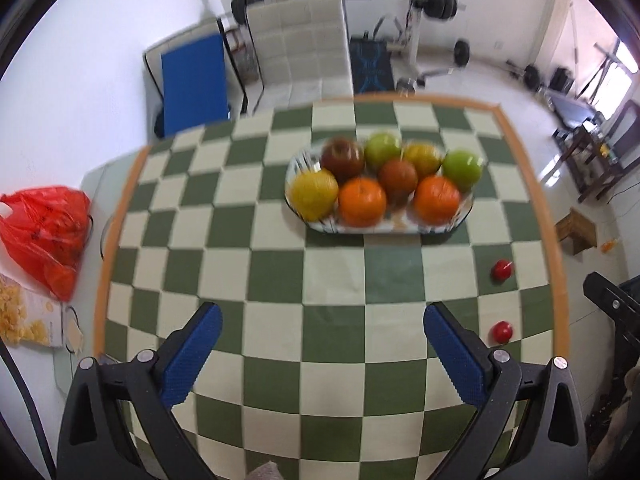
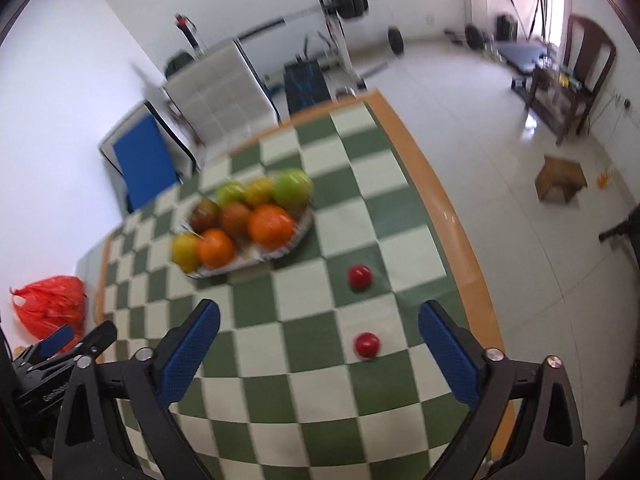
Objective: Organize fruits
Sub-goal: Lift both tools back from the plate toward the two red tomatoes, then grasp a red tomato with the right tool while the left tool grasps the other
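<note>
An oval plate (image 1: 320, 226) (image 2: 298, 236) holds several fruits: oranges (image 1: 362, 202) (image 2: 270, 226), green apples (image 1: 462, 168) (image 2: 292, 188), dark red apples (image 1: 343, 156) and a yellow fruit (image 1: 314, 194) (image 2: 185, 251). Two small red fruits lie loose on the checkered cloth: the far one (image 1: 501, 270) (image 2: 359, 277) and the near one (image 1: 502, 332) (image 2: 367, 345). My left gripper (image 1: 322, 320) is open and empty above the cloth, short of the plate. My right gripper (image 2: 320, 318) is open and empty, with the near red fruit between and just beyond its fingers.
The table with its green-and-cream cloth (image 1: 332, 360) has an orange border (image 2: 460, 216). A red plastic bag (image 1: 48, 232) (image 2: 50, 306) lies to the left. A small wooden stool (image 2: 560, 178) stands on the floor at right. Gym equipment and a white sofa (image 1: 296, 48) stand behind.
</note>
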The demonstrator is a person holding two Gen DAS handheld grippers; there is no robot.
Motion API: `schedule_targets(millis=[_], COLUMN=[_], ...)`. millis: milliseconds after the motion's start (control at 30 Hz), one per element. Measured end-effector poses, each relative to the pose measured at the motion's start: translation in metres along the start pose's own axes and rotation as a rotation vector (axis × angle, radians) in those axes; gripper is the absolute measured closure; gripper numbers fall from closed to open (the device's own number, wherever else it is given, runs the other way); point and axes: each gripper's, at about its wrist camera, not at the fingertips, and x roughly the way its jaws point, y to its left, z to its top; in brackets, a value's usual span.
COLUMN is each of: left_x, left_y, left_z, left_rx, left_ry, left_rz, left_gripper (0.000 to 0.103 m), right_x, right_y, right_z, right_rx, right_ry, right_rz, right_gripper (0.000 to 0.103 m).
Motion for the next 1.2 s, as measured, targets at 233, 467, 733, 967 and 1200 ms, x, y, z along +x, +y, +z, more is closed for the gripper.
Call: schedule_targets(millis=[233,467,733,967,1200], left_x=[0.088,0.140,0.128,0.117,0.117], left_y=[-0.031,-0.054,-0.101,-0.166,-0.206], left_z=[0.006,0.010,0.004,-0.024,-0.040], left_rx=[-0.030,-0.020,0.046,0.199,0.319], left_ry=[0.189,0.296,0.323,0.369,0.381], left_rz=[0.069,0.089,-0.062,-0.215,-0.261], left_gripper=[0.000,0.000,0.000,0.005,0.022], right_x=[0.107,0.184,0.167,0.112,0.094], right_y=[-0.032,-0.033,-0.036,-0.087,-0.119], right_z=[0.020,0.032,0.027,0.008,-0.023], right_rx=[-0.059,-0.148,-0.234,-0.139,-0.054], right_ry=[0.159,0.296,0.255,0.194,0.240], right_rz=[-0.020,0.007,0.001,-0.027,-0.064], right_gripper=[0.035,0.055,0.071,0.071,0.071])
